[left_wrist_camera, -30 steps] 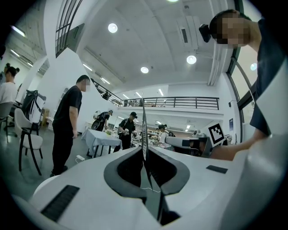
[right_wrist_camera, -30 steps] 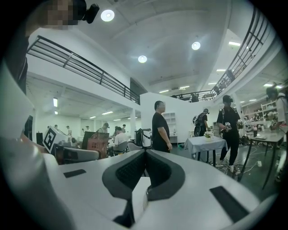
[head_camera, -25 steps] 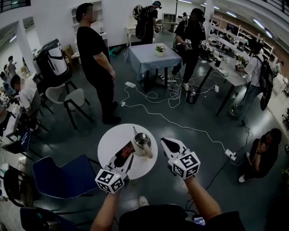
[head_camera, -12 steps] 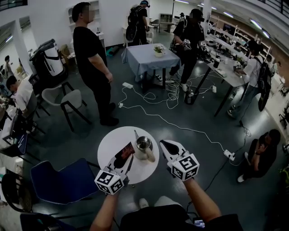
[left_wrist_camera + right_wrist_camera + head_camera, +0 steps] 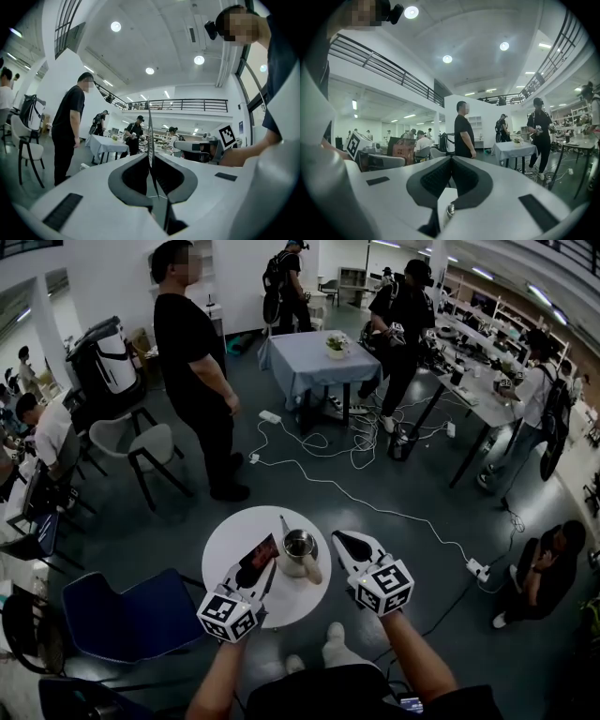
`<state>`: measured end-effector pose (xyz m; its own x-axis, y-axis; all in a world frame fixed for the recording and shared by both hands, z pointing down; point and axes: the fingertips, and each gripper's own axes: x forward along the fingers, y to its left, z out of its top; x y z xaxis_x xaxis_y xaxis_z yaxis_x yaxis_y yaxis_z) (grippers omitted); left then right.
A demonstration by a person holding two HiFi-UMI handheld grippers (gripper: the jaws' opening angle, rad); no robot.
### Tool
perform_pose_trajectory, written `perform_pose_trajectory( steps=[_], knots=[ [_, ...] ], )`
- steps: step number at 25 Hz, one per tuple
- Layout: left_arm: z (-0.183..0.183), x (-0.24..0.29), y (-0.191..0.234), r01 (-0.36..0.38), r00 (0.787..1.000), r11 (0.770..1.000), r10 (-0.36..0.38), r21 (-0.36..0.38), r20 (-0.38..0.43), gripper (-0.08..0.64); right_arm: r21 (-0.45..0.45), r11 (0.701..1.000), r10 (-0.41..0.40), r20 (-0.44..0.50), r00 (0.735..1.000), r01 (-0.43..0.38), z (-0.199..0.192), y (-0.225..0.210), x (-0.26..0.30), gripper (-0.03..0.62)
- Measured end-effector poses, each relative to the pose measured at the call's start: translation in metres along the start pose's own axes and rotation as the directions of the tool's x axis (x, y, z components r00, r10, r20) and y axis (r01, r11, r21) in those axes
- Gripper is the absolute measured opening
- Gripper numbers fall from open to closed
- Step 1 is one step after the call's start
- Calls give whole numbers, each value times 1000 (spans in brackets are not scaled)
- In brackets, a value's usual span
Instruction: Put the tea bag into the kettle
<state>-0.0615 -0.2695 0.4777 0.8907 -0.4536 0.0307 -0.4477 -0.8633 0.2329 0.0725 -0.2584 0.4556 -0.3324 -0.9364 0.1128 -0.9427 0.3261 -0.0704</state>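
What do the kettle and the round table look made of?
The kettle looks like bare metal: shiny grey with a bright rim. Its handle is pale, perhaps wood or plastic. The round table has a smooth, matte white top, likely laminate or paint; hard to tell which.

Both bare forearms extended forward, the left forearm (image 5: 217, 679) and right forearm (image 5: 420, 660) converging slightly. The left gripper (image 5: 253, 572) pointed forward and slightly rightward, with its jaws closed on the thin tea bag packet (image 5: 262, 552). The right gripper (image 5: 341, 540) pointed forward and leftward, with its jaws fully together and nothing between them.
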Motion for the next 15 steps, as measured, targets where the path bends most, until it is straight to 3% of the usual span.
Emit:
perform_pose_trajectory(
  steps=[9, 15],
  knots=[
    [6, 27, 9, -63, 998, 998, 63, 6, 15, 38, 5, 996, 90, 0, 996, -90, 8, -26, 26, 17],
    [14, 41, 23, -92, 995, 996, 92, 7, 29, 38, -8, 968, 250, 22, 968, -250, 23, -10, 59, 18]
  ],
)
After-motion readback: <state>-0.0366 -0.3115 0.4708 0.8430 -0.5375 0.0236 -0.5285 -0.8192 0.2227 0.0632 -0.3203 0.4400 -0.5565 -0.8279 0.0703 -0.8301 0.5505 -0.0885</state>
